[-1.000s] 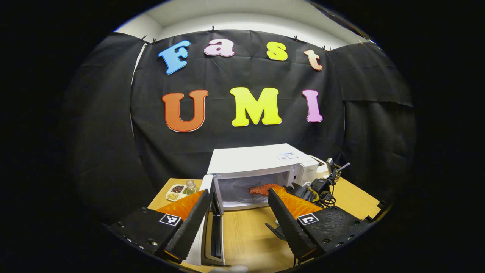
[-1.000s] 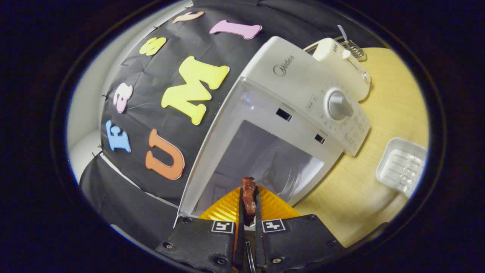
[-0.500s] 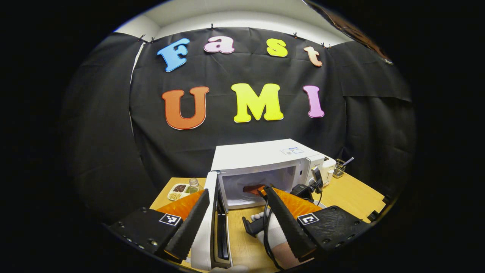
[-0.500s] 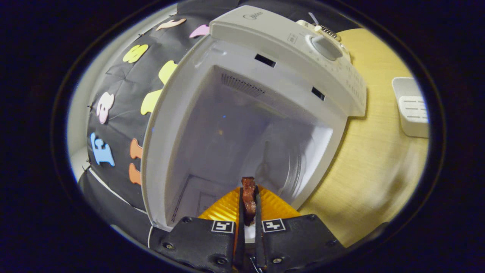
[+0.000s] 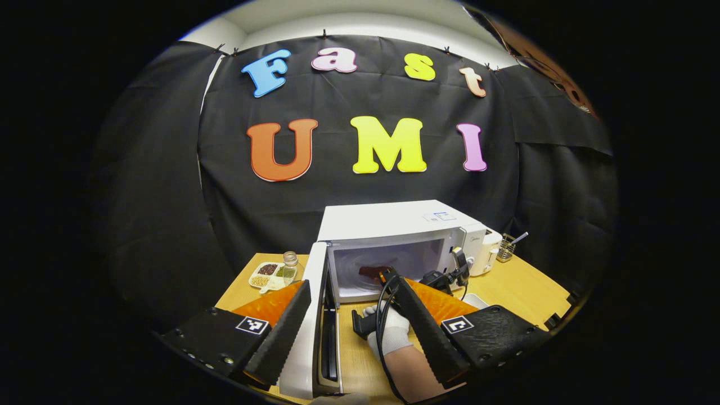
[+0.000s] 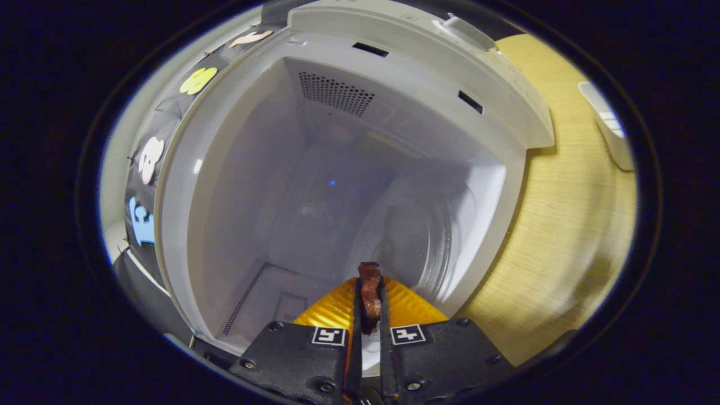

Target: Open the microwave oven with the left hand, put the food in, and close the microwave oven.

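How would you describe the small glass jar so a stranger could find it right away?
Start at the white microwave on the wooden table. Left of its open door lies a divided dish of dry foods. The jar stands beside it, the one upright, clear thing there.

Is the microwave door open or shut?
Open: the door swings out left, baring the microwave cavity, where the right tongs carry food.

A wooden table (image 5: 517, 284) carries the open microwave (image 5: 388, 222). Left of it lie a divided dish (image 5: 267, 277) and a small jar (image 5: 290, 261); right of it stand a white appliance (image 5: 490, 247) and a wire holder (image 5: 506, 248).
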`<state>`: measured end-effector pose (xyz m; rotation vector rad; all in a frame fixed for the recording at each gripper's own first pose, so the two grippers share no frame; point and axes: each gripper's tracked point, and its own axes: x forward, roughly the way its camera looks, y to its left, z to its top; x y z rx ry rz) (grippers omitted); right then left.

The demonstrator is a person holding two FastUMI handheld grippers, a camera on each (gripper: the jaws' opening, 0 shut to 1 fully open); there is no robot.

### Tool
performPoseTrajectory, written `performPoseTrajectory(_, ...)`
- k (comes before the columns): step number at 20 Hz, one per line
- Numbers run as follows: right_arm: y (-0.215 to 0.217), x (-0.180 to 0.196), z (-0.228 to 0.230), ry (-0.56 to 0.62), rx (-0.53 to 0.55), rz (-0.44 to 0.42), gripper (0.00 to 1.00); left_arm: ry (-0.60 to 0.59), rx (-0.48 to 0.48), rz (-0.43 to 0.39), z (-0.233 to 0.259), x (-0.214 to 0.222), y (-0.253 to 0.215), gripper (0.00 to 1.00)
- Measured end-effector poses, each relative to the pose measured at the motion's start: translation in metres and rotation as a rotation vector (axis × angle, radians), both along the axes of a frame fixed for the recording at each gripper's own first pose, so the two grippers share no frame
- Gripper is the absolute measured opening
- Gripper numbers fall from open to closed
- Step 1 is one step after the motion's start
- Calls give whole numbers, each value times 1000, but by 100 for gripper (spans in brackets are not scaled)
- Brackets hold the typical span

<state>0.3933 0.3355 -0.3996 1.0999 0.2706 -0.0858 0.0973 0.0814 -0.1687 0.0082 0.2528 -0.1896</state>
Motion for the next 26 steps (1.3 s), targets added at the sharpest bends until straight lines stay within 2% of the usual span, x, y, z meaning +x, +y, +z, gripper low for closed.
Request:
performPoseTrajectory(4,-6,-1,0,3,-193,6,28,-8,25,-1,-1,-1,2,95)
performPoseTrajectory(5,-9,-1,1,-3,-228,5,37,-9,21,-2,0,0,2,95)
performPoseTrajectory(6,-8,-1,0,-7,-268,21,40,-2,19,-1,-2,0,2,95)
performPoseTrajectory(7,-8,-2,1,-8,-321,36,49,-6,16,1,-2,1,3,95)
performPoseTrajectory(8,-11,-1,1,-8,-375,42,41,-9,14,2,0,0,2,95)
performPoseTrajectory(9,-12,-2,2,-10,-470,56,53,-8,14,1,-2,2,1,95)
performPoseTrajectory(10,-15,-1,6,-25,-548,66,58,-8,14,1,-3,2,1,95)
performPoseTrajectory(11,-13,-1,7,-36,-598,86,79,-6,13,2,-3,2,1,95)
performPoseTrajectory(13,-10,-4,4,-27,-582,99,88,-8,3,3,-2,2,1,96)
performPoseTrajectory(16,-22,-8,-3,5,-614,96,92,-13,-2,1,0,3,-2,95)
performPoseTrajectory(17,-26,-8,-4,14,-638,98,82,-17,0,2,2,2,-1,95)
performPoseTrajectory(18,-29,-8,-5,23,-644,98,94,-18,0,4,2,1,-1,95)
performPoseTrajectory(21,-42,4,17,-31,-693,61,95,-16,-10,1,1,1,-4,95)
performPoseTrajectory(23,-22,-2,18,-41,-689,162,99,-22,-19,1,2,1,-5,95)
performPoseTrajectory(24,-24,-3,20,-43,-708,150,88,-29,-18,4,4,1,-5,96)
performPoseTrajectory(25,-31,-7,24,-50,-727,130,100,-30,-18,3,4,1,-6,96)
performPoseTrajectory(26,-36,-9,27,-52,-721,125,100,-31,-20,1,5,1,-7,95)
